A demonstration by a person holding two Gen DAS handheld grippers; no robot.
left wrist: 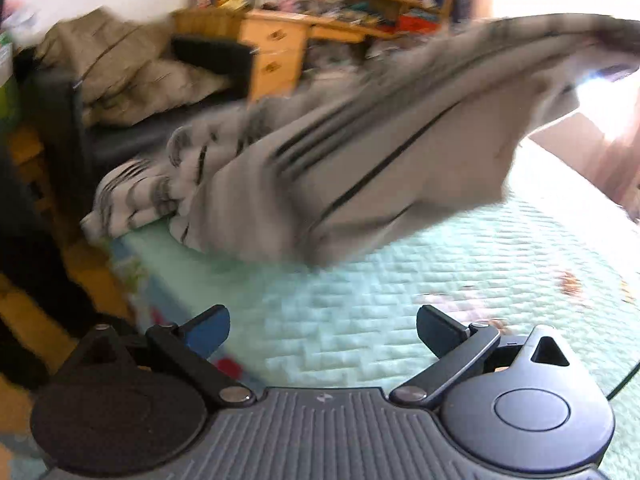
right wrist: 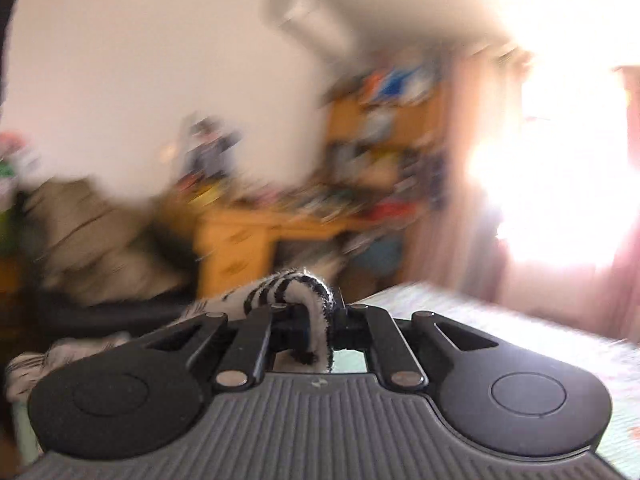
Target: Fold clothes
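The left wrist view sits low over the quilted bed (left wrist: 400,280), close to it, facing along its fingers toward the wooden desk (left wrist: 276,52). The right wrist view looks higher and more level (heavily blurred) toward the same desk (right wrist: 240,240), with the bed edge (right wrist: 500,320) below.

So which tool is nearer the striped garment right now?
Right. The right tool is shut on the striped garment, lifting an edge; the left tool is open, short of it over the quilt.
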